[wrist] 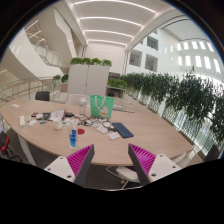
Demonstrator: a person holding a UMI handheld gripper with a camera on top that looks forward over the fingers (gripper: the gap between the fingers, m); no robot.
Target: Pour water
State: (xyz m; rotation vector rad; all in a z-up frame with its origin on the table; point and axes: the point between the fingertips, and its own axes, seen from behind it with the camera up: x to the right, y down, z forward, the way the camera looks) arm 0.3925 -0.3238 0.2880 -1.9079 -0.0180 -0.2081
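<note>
2 open jaws hover empty; blue bottle (72, 139) and green container (102, 105) on table (150, 135).

Surface (150, 135): long, pale wood, rounded end, scattered with small clutter toward its far left part.
Notebook (123, 130): dark blue, lying flat near the surface's middle.
Green container (98, 104): translucent, upright at the far edge.
Planter cabinets (88, 78): white, topped with greenery, beyond the surface.
Plants (185, 95): tall leafy row along the right side.
Ceiling lights (110, 20): long bright strips overhead.
</note>
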